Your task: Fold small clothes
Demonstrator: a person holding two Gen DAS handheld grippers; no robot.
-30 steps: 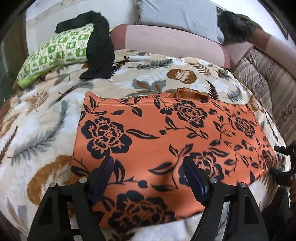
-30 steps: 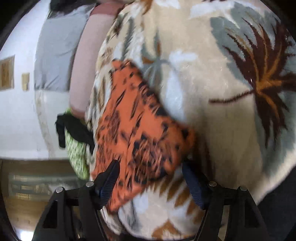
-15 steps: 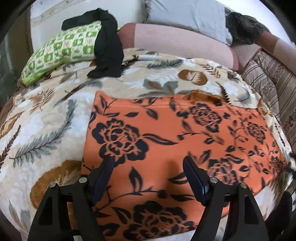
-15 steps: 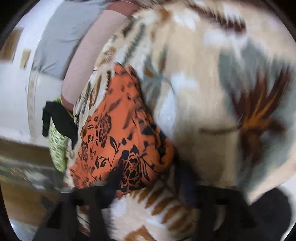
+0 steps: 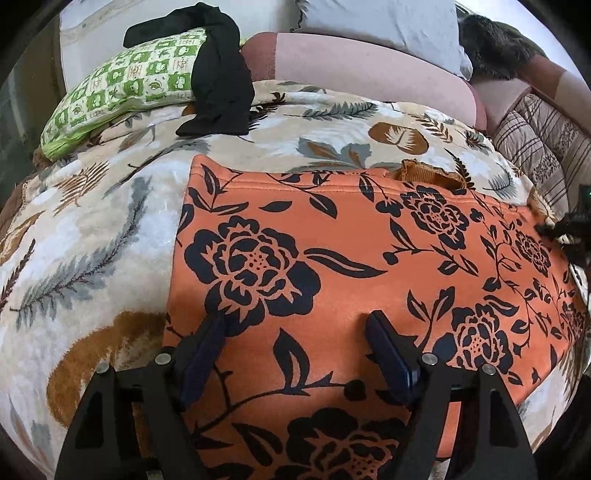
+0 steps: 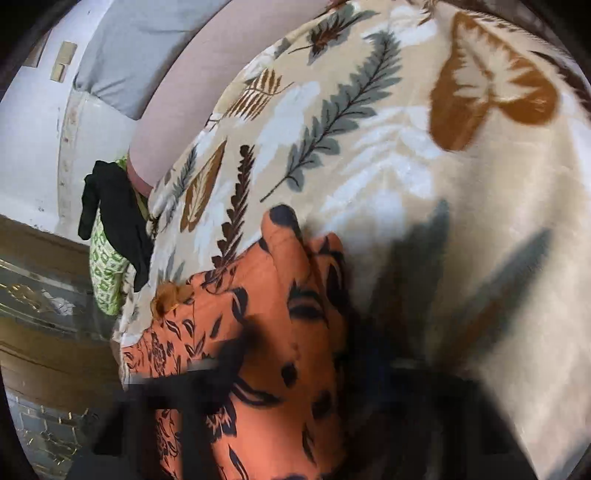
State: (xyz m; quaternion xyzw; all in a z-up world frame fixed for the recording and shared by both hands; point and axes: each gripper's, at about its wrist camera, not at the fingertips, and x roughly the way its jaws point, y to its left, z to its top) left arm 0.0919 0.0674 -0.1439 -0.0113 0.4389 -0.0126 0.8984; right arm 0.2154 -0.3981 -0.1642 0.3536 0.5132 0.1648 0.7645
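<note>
An orange garment with black flowers (image 5: 351,266) lies spread flat on a leaf-patterned blanket (image 5: 92,240). My left gripper (image 5: 295,350) is open and hovers just above the garment's near left part, holding nothing. My right gripper (image 6: 306,362) is blurred by motion, its jaws apart over the garment's right end (image 6: 280,332), where the cloth bunches between the fingers. The right gripper also shows at the right edge of the left wrist view (image 5: 569,236).
A green checked pillow (image 5: 122,92) with a black garment (image 5: 218,92) draped over it lies at the far left. A pink bolster (image 5: 369,70), a grey pillow (image 5: 376,18) and a striped cushion (image 5: 546,151) line the back and right.
My left gripper moved closer over the garment's left part. My right gripper swung along the right end and the cloth there has bunched up between its fingers.
</note>
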